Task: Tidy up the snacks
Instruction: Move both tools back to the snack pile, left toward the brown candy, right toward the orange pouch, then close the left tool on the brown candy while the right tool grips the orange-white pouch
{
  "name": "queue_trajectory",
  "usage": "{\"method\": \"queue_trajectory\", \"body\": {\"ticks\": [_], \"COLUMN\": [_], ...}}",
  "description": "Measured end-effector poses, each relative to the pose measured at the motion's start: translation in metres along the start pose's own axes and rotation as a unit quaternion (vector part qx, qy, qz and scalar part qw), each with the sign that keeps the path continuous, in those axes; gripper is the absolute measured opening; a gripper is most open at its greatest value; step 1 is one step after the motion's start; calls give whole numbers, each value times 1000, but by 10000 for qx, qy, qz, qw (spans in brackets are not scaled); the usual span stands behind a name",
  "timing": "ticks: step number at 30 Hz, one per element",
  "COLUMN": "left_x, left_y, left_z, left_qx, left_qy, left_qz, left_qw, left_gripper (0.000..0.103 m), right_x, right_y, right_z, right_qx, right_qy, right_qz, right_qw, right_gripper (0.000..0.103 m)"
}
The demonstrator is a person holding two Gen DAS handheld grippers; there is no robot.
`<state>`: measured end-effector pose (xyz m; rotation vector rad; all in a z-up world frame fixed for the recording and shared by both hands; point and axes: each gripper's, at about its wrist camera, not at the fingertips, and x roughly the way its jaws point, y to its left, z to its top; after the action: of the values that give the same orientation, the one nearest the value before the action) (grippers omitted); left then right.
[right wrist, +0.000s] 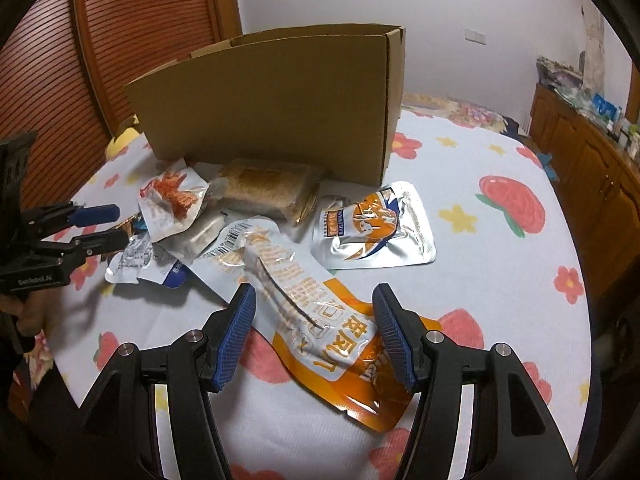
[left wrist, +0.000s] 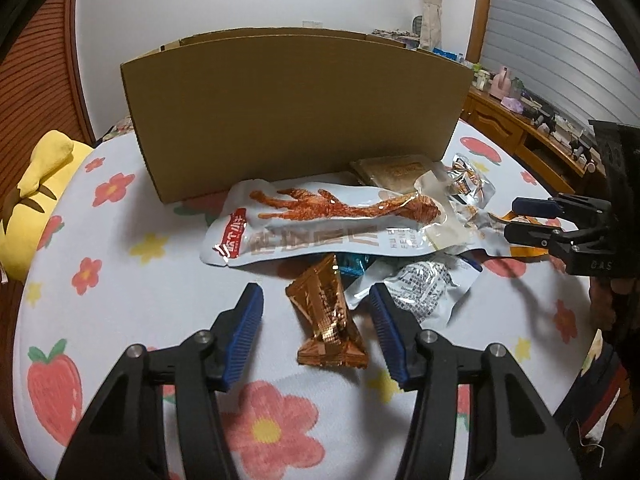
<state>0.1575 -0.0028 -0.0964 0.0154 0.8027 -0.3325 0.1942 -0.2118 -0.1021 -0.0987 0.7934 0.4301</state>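
Snack packets lie heaped on a flower-print bedsheet point(left wrist: 132, 304) in front of an open cardboard box point(left wrist: 296, 112) point(right wrist: 272, 112). My left gripper point(left wrist: 316, 300) is open and straddles a bronze foil snack point(left wrist: 326, 320) without pressing on it. Behind it lie a long white chicken-foot packet point(left wrist: 320, 220) and a silver pouch point(left wrist: 424, 284). My right gripper point(right wrist: 314, 300) is open astride a long orange-and-white packet point(right wrist: 320, 320). The right gripper point(left wrist: 516, 220) also shows at the right edge of the left wrist view, over that packet's orange end. The left gripper point(right wrist: 116, 224) appears at the left of the right wrist view.
A silver-and-orange pouch point(right wrist: 376, 232) and a brown block pack point(right wrist: 268, 184) lie near the box. A yellow plush toy point(left wrist: 44, 184) sits at the bed's left edge. A wooden cabinet point(right wrist: 580, 160) with clutter stands on the right, a slatted wooden door point(right wrist: 100, 60) on the left.
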Motion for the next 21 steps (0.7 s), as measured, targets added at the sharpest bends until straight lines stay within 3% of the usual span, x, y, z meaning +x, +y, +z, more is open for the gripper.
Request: {"method": "queue_trajectory", "body": {"ticks": [2, 3, 6, 13, 21], "left_x": [-1, -1, 5, 7, 7], "left_y": [2, 3, 1, -2, 5], "left_z": [-2, -2, -4, -4, -4], "left_qx": [-31, -38, 31, 149, -56], "left_qy": [-22, -20, 130, 94, 30], "left_qz": [-35, -30, 157, 270, 238], "left_qw": [10000, 10000, 9998, 9995, 9997], "left_gripper": [50, 38, 28, 24, 20], "right_x": [0, 0, -1, -1, 5], "right_y": [0, 0, 4, 16, 24], "right_z": [-1, 0, -2, -9, -5], "right_qx": [-22, -27, -68, -181, -417], "right_qy": [11, 21, 66, 194, 366], "right_qz": [-6, -6, -32, 58, -15], "right_qw": [10000, 10000, 10000, 9996, 9985], "right_gripper": [62, 62, 62, 63, 70]}}
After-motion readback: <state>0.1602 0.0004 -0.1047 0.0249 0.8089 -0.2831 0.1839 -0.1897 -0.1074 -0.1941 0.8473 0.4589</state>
